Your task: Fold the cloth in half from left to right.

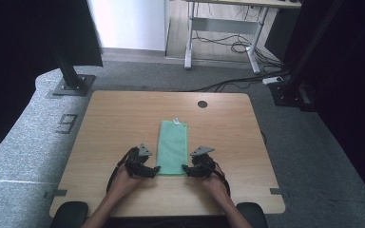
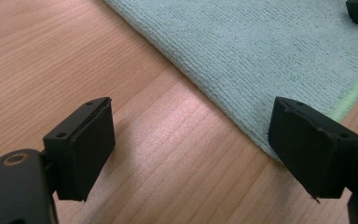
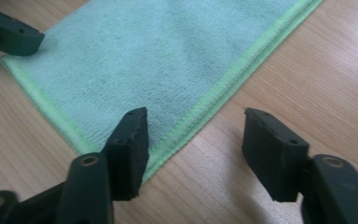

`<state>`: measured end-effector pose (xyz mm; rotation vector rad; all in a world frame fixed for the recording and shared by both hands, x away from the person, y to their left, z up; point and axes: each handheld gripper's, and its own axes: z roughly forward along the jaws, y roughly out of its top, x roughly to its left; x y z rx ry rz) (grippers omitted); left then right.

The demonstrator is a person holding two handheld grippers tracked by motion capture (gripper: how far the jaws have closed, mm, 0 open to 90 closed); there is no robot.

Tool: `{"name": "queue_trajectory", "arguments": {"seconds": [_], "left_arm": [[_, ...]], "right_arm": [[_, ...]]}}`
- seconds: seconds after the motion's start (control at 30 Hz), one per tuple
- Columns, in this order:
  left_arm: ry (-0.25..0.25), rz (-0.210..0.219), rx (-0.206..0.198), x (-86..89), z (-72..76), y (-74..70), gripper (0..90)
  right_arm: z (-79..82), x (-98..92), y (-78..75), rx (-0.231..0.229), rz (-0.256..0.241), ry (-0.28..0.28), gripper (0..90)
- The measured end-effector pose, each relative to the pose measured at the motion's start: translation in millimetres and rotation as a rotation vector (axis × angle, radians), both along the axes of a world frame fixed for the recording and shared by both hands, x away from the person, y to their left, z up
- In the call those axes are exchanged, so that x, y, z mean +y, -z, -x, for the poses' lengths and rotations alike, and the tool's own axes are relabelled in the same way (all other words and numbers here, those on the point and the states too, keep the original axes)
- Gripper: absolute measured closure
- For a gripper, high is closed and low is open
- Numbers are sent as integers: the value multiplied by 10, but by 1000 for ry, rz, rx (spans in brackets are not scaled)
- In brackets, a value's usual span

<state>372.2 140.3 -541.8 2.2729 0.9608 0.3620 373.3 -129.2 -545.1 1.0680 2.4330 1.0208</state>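
A folded green cloth (image 1: 172, 147) lies flat on the wooden table (image 1: 119, 118), its long side running away from me. My left gripper (image 1: 153, 170) rests at the cloth's near left corner and my right gripper (image 1: 186, 169) at its near right corner. In the left gripper view the gripper (image 2: 191, 107) is open, with the cloth (image 2: 261, 42) edge running toward its right jaw. In the right gripper view the gripper (image 3: 196, 114) is open astride the cloth's (image 3: 158, 51) bright green hem, one jaw over the cloth and the other over bare wood. Neither holds anything.
A round cable hole (image 1: 202, 104) sits near the table's far edge. A small white tag (image 1: 176, 121) sticks out of the cloth's far end. Black frame posts (image 1: 66, 66) stand on the grey carpet beyond the table. Farther back are desk legs and cables (image 1: 233, 45).
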Motion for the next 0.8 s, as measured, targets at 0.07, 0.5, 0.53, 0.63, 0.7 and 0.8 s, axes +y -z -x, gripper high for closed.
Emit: {"name": "queue_trajectory", "arguments": {"seconds": [0.07, 0.5, 0.53, 0.63, 0.7, 0.8], "left_arm": [[-2, 17, 6, 13, -8, 12, 150], [20, 63, -16, 48, 32, -38, 141], [25, 70, -22, 53, 54, -71, 141], [39, 83, -34, 79, 113, -141, 140], [52, 63, -48, 105, 155, -172, 135], [57, 12, -65, 156, 211, -180, 98]], "right_arm": [[-4, -10, 9, -4, -8, -1, 380], [12, 6, -28, -35, 15, -22, 352], [17, 2, -37, -35, 11, -26, 338], [45, -26, -81, -47, 18, -37, 295], [68, -55, -112, -58, 21, -38, 257], [90, -133, -155, -69, 28, -37, 220]]}}
